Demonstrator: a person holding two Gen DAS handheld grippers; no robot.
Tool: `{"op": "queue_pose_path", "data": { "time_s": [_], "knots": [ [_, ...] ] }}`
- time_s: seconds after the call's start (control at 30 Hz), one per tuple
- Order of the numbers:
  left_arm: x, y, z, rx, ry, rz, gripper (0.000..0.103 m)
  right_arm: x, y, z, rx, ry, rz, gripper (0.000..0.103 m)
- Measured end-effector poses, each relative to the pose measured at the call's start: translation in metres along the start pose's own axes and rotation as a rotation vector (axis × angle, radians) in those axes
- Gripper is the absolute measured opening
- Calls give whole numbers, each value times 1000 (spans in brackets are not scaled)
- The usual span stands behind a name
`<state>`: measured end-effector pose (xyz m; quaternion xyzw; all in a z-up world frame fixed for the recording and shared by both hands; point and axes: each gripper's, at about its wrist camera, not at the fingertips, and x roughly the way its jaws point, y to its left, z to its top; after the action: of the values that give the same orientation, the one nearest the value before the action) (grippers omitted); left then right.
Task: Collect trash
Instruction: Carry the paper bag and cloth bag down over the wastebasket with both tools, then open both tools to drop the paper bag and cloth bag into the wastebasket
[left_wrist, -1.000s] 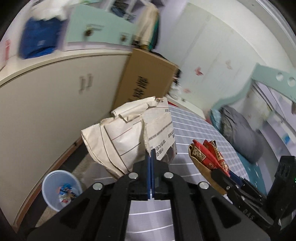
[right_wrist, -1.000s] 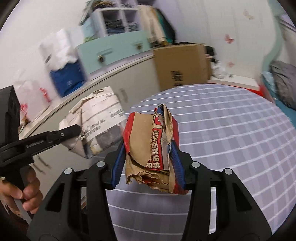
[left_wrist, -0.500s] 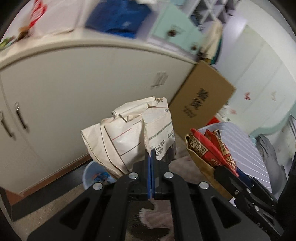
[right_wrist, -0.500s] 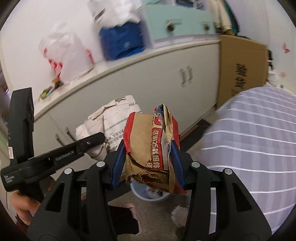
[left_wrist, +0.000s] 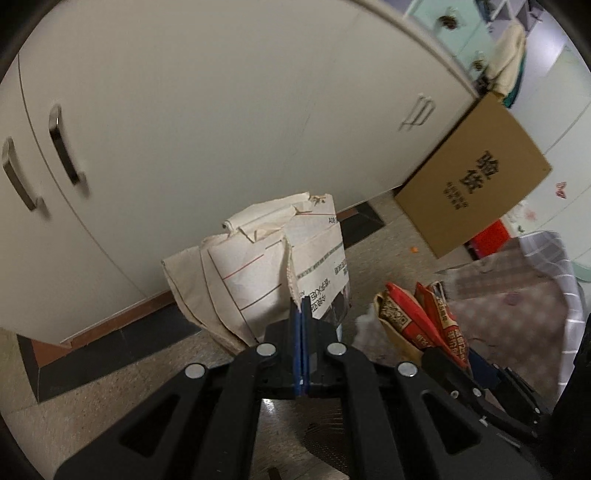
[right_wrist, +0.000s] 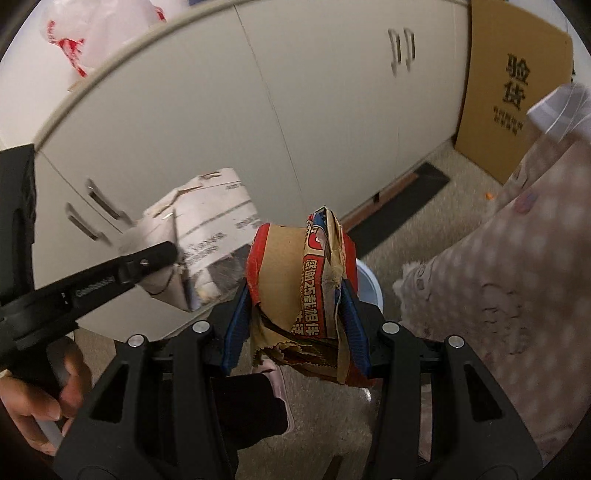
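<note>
Tongs both still grip trash, left (left_wrist: 301, 314) white paper (left_wrist: 266, 266), right (right_wrist: 295, 314) red wrapper (right_wrist: 299, 280), now lowered facing cabinet (left_wrist: 221, 110).

Soft, even indoor light with weak shadows and no harsh glare. Both fisheye views bow the straight cabinet (left_wrist: 221, 110) edges and darken at the corners; motion blur smears the cabinet handles (left_wrist: 62, 144) and the pale paper bag (right_wrist: 207, 221) in the right view, while the nearer tools stay sharp
</note>
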<state>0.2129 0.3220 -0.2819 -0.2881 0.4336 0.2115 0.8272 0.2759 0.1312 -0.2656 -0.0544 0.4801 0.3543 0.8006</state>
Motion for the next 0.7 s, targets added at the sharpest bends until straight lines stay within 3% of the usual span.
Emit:
{"op": "queue_pose_path", "data": {
  "time_s": [0.17,0.27,0.43,0.7],
  "knots": [
    [20,20,4,-27,18,45,1,29,0,9,19,13,11,49],
    [27,28,6,-39,26,66,1,42,1,13,30,-9,12,64],
    [37,40,5,-46,38,87,1,57,-4,12,44,13,21,65],
    [51,33,-1,-34,75,61,1,64,-16,2,76,55,25,65]
  ]
}}
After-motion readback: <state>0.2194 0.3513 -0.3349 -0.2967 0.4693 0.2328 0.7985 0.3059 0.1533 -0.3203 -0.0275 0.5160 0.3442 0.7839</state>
